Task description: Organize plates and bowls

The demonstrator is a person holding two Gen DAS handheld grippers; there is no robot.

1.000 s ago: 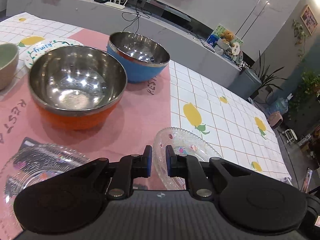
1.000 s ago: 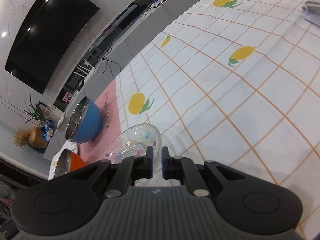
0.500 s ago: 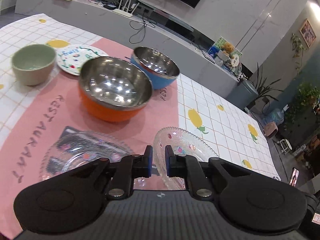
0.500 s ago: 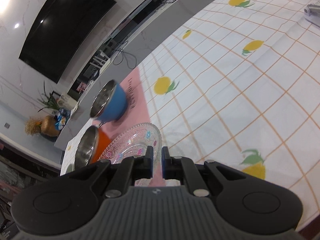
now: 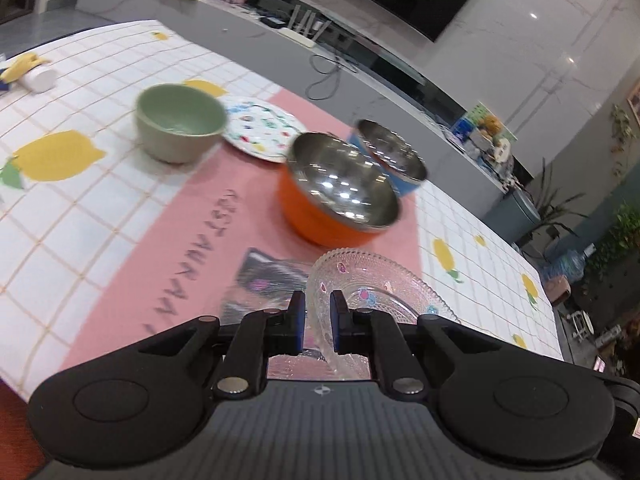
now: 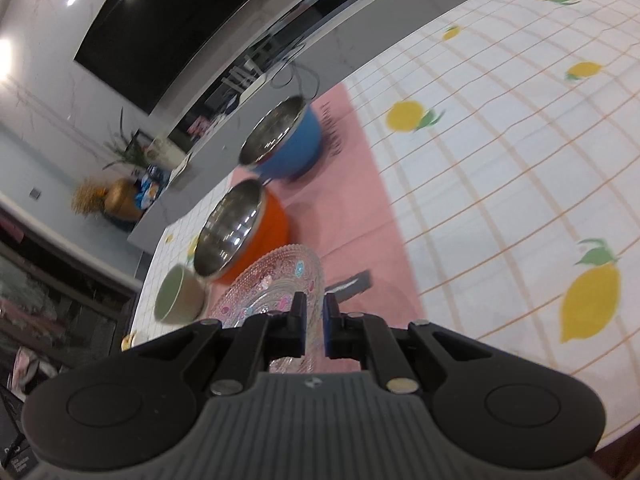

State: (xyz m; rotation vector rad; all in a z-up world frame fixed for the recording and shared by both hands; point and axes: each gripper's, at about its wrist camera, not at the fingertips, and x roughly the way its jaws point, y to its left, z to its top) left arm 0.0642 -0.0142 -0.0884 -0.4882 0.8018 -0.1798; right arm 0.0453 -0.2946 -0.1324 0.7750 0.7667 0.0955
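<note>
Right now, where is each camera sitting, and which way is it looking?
Left wrist view: sits on the left gripper, looking forward and down along its fingers, shut on a glass plate, toward the orange bowl, blue bowl, green bowl and printed plate.
Right wrist view: sits on the right gripper, looking down along its fingers, shut on a glass plate, across the lemon tablecloth.
Both show the orange, blue and green bowls; no hand shows.

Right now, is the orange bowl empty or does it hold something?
Empty. The orange bowl stands upright on the pink mat, and its shiny steel inside shows only reflections in both wrist views.
</note>
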